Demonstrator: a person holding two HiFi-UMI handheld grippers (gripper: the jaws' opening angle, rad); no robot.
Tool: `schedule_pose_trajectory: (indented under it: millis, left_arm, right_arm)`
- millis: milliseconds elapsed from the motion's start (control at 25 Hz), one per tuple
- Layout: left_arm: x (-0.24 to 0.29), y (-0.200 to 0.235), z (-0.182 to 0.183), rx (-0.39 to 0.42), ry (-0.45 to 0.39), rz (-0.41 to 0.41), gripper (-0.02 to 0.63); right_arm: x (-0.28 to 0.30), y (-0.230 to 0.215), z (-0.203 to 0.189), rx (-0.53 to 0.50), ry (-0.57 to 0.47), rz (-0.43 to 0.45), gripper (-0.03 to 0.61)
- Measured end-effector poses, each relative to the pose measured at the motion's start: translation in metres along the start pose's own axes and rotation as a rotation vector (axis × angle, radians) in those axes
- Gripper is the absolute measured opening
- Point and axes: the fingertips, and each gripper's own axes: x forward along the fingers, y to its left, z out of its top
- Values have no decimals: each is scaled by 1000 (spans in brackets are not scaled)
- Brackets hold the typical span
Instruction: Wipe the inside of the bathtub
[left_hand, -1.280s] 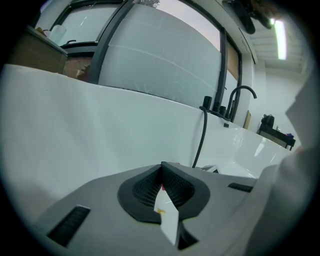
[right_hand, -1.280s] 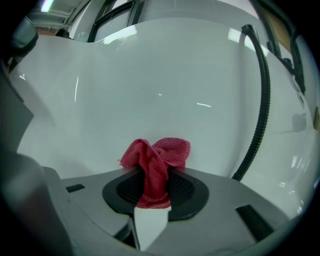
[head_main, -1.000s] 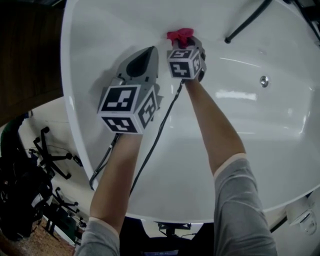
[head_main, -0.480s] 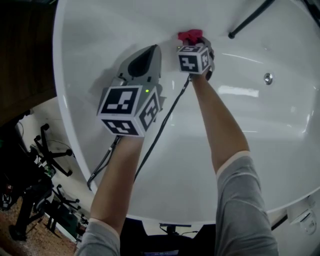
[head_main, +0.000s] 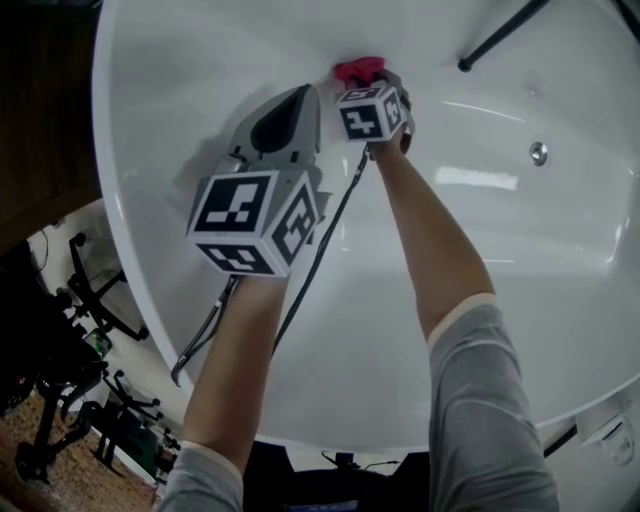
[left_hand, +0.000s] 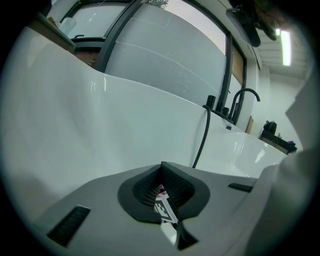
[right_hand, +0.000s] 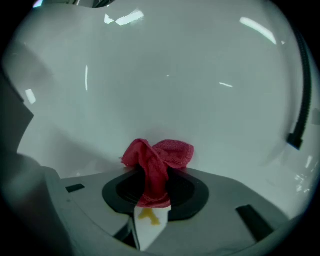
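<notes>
One red cloth (head_main: 358, 69) slid left, pinched in right tool (right_hand: 150, 175), left tool (head_main: 305, 96) pressed together, one bathtub (head_main: 520, 260).

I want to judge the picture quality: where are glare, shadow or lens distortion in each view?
Head view: white glare streaks on the tub at the right, and a soft shadow beside the left gripper. Left gripper view: the fisheye bends the tub rim; the corners are black. Right gripper view: bright reflections at the top, black corners, the cloth sharp.
</notes>
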Motion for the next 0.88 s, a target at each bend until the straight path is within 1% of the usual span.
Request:
schedule_pose_trajectory:
  millis: [120,200,240,320,360,440,560,680,760,800,840,880]
  left_arm:
    - [1,-1,-5,-2,6,3,-3]
    - [3,-2,-10,-1,16,6,-3]
    - [4,-3,-12,0,20,6,-3]
    - [5,-4,-12,0,23,4,-3]
    - [5,-4,-12,-2,22,2,-3]
    - [5,-4,-12,-7,21,1,-3]
    - [6,-4,-16,-13,24,-1,-3]
    - [6,-2,-18,-16,24,0,-3]
    - [8,-1,-18,-19,25,8,-3]
    - [9,-1,-19,-19,28,10,-3]
    - [9,-2,-20,-18,31,9,-3]
    - [9,-4,-21,-16,35,7,-3]
  right_arm:
    - [7,19,-2,-43,20,70,118]
    - [16,16,-16,-45,73,76,120]
    - [20,7,-28,-23,116,59,120]
    - [21,-27,-51,43,186,-11,120]
    - [18,-47,-60,66,200,-49,121]
    - [12,-77,-75,77,220,-101,121]
    - [8,-93,-90,100,237,-111,120]
    - [9,-71,-88,111,242,-80,118]
    - [11,-34,-87,97,245,-6,117]
    - [11,-14,-82,81,225,34,117]
    - [11,3,-79,66,200,61,117]
    - [10,13,-77,54,182,68,117]
